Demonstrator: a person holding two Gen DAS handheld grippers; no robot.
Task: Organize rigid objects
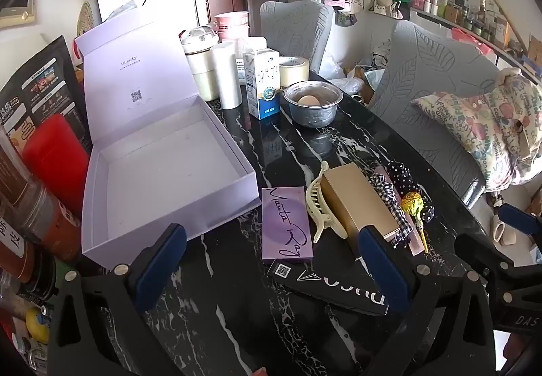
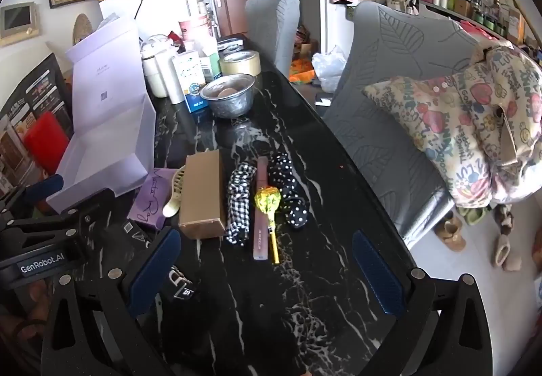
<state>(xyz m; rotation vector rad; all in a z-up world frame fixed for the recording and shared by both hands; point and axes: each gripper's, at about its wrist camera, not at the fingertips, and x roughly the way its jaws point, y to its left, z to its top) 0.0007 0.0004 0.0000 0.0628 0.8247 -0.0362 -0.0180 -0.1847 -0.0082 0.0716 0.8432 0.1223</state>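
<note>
An open lavender box [image 1: 162,155] with its lid up sits on the black marble table [image 1: 230,274]; it also shows in the right wrist view [image 2: 101,145]. Beside it lie a purple palette [image 1: 286,223], a cream hair claw [image 1: 321,203], a gold box [image 1: 355,203] [image 2: 203,193], a black box [image 1: 332,284], checked and dotted scrunchies [image 2: 240,203], a pink tube [image 2: 261,206] and a yellow lollipop [image 2: 268,203]. My left gripper [image 1: 271,267] is open and empty above the palette and black box. My right gripper [image 2: 267,274] is open and empty just before the tube and lollipop.
A metal bowl with an egg [image 1: 313,101], a milk carton [image 1: 262,84], a tape roll [image 1: 294,69] and cups [image 1: 203,67] stand at the table's far end. Bottles and a red case [image 1: 54,159] crowd the left. Grey chairs [image 2: 399,98] and a cushion [image 2: 474,132] stand right.
</note>
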